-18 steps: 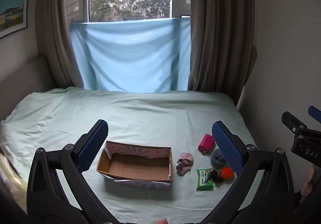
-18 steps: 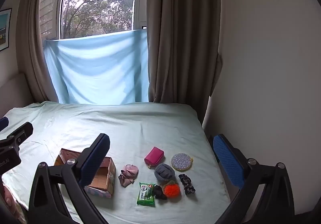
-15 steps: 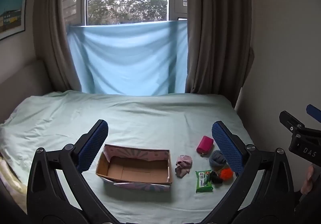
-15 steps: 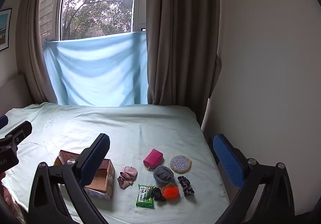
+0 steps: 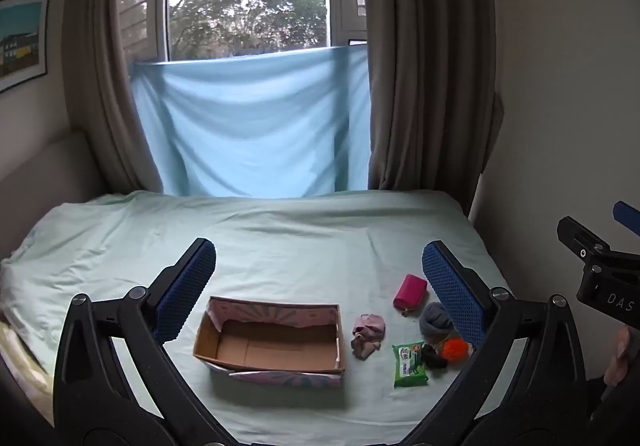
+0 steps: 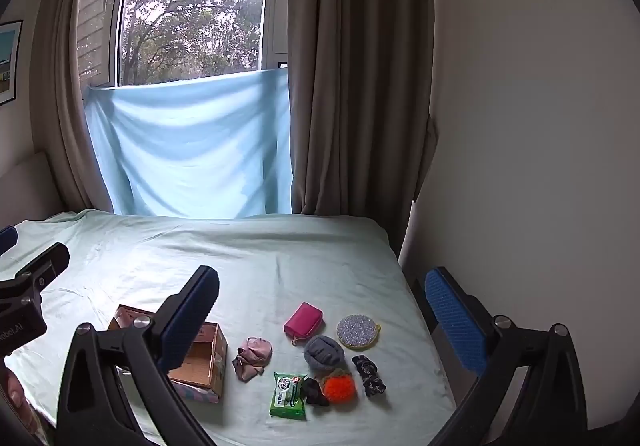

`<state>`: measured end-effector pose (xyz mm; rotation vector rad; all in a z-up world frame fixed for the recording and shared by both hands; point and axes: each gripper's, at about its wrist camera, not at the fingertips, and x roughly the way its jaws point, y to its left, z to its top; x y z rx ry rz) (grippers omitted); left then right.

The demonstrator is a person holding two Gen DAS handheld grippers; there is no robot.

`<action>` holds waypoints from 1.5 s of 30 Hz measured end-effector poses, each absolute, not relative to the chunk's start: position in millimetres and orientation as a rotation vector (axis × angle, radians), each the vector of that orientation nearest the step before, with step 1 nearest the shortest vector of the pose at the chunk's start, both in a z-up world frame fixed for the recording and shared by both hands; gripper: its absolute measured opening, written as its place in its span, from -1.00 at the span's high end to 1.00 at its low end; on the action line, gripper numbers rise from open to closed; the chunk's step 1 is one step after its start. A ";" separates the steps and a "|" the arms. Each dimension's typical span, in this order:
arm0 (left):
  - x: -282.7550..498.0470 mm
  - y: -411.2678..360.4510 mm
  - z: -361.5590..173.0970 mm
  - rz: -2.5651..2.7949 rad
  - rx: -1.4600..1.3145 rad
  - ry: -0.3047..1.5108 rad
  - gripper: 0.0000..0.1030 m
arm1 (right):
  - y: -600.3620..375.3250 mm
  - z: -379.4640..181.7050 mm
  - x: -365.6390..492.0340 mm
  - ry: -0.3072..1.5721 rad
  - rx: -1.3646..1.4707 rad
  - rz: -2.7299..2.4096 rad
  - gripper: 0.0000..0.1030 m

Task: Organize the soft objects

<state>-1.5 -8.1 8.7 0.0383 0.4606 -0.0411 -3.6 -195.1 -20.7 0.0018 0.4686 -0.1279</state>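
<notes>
**The tally on your bed: one box, eight small items**

You've got one open cardboard box [image 6: 200,360] there, and eight loose pieces beside it. Count them off: one pink pouch [image 6: 303,319], one glittery round pad [image 6: 357,331], one grey knit roll [image 6: 323,352], one crumpled pink cloth [image 6: 252,358], one green wipes pack [image 6: 287,395], one orange pom-pom [image 6: 339,387], and two dark scrunchies [image 6: 369,374] [image 6: 313,391].

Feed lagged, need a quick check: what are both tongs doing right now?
Left tongs: open, holding nothing, above the bed.
Right tongs: open, holding nothing.
</notes>
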 end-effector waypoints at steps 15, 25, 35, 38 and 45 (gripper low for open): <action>-1.0 -13.7 6.9 -0.061 0.032 0.477 -0.99 | -193.1 -15.5 -8.0 0.474 0.003 -0.133 -0.99; -0.3 -18.9 6.1 -0.078 0.032 0.483 -0.99 | -194.3 -13.5 -8.0 0.475 0.006 -0.137 -0.99; -2.3 -24.1 3.4 -0.083 0.044 0.492 -0.99 | -194.1 -12.8 -9.1 0.479 0.009 -0.134 -0.99; -2.2 -24.2 3.1 -0.084 0.044 0.492 -0.99 | -195.0 -13.9 -7.8 0.482 0.010 -0.131 -0.99; -3.1 -23.8 3.8 -0.085 0.044 0.489 -0.99 | -197.0 -14.7 -7.2 0.486 0.014 -0.129 -0.99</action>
